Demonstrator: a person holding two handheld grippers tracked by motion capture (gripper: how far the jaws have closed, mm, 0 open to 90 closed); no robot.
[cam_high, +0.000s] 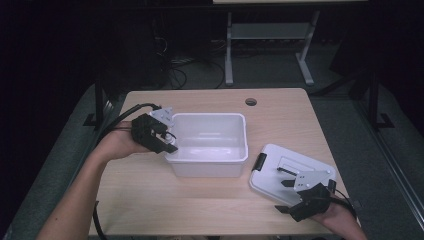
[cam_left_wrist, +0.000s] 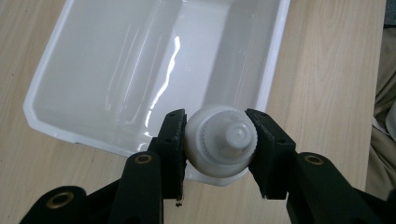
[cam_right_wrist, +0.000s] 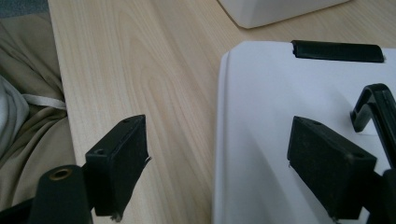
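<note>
White ribbed-cap bottle (cam_left_wrist: 219, 142): clamped between the pads of the left tongs (cam_high: 167, 141), held over the near left rim of the clear plastic bin (cam_high: 210, 162) at mid-bench (cam_high: 200, 200). White lid (cam_high: 280, 172) with black latch (cam_high: 259, 161): laid flat right of the bin. Right tongs (cam_high: 286, 179): spread wide, nothing gripped, poised astride the lid's edge

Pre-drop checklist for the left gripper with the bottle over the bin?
1. Left gripper shut on bottle: ok, both pads press its sides.
2. Bottle over bin: not ok, it sits above the near rim, not the inside.
3. Bin inside free: ok, nothing lies in it.
4. Bin upright on table: ok.
5. Right gripper clear of bin: ok, open by the lid edge.
6. Bottle cap tight: cannot tell.
</note>
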